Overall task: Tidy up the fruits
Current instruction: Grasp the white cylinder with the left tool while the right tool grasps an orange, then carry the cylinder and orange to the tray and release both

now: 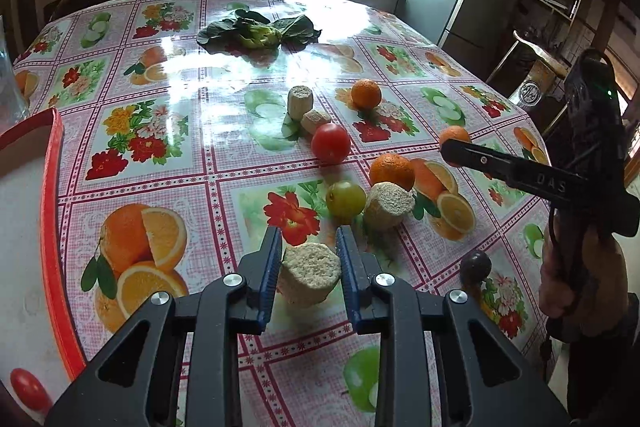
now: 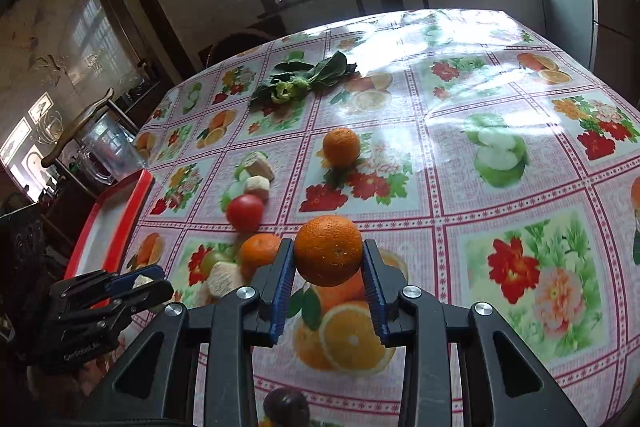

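Blue-padded fingers of the left gripper (image 1: 308,263) clench a pale, rough-cut cylindrical chunk (image 1: 310,277), lifted just over the glossy fruit-print tablecloth (image 1: 160,155) beside the red-rimmed white tray (image 1: 52,227). The right gripper (image 2: 329,263) clamps a round orange (image 2: 329,249) above the cloth. A red tomato (image 1: 331,143), a yellow-green fruit (image 1: 345,201) and other oranges lie nearby.
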A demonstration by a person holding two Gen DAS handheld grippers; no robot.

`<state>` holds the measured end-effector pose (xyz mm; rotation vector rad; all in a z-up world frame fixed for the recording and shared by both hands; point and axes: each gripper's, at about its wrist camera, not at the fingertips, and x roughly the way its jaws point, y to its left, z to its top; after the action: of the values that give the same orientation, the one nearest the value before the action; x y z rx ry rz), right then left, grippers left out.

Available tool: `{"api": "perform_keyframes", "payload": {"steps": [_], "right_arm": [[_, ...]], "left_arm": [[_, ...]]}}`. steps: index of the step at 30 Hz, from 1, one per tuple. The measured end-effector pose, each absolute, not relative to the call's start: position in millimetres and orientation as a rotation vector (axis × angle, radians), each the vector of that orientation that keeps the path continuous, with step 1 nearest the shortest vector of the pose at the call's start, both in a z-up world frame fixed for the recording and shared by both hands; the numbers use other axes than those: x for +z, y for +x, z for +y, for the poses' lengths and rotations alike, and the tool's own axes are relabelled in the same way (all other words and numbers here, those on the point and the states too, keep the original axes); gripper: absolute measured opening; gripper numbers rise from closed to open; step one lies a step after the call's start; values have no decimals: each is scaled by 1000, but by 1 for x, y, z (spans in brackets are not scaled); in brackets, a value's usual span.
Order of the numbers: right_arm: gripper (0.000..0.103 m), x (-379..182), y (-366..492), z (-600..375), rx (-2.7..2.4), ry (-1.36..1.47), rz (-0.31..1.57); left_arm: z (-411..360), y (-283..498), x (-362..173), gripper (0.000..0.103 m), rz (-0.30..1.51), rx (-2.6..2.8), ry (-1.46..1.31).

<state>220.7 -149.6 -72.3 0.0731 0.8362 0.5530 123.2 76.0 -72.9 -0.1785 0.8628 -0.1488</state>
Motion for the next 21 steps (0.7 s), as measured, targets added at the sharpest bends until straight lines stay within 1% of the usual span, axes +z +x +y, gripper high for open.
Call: {"api": "perform_keyframes", "payload": {"steps": [2, 11, 21], "right_arm": [[33, -70, 207, -150, 564, 70, 833], [33, -61, 163, -160, 583, 80, 823], [33, -47, 147, -169, 558, 102, 804]], "left_arm": [[78, 118, -74, 24, 867, -147, -185], [79, 96, -72, 24, 852, -163, -195], [86, 79, -67, 24, 825, -174, -231]]}}
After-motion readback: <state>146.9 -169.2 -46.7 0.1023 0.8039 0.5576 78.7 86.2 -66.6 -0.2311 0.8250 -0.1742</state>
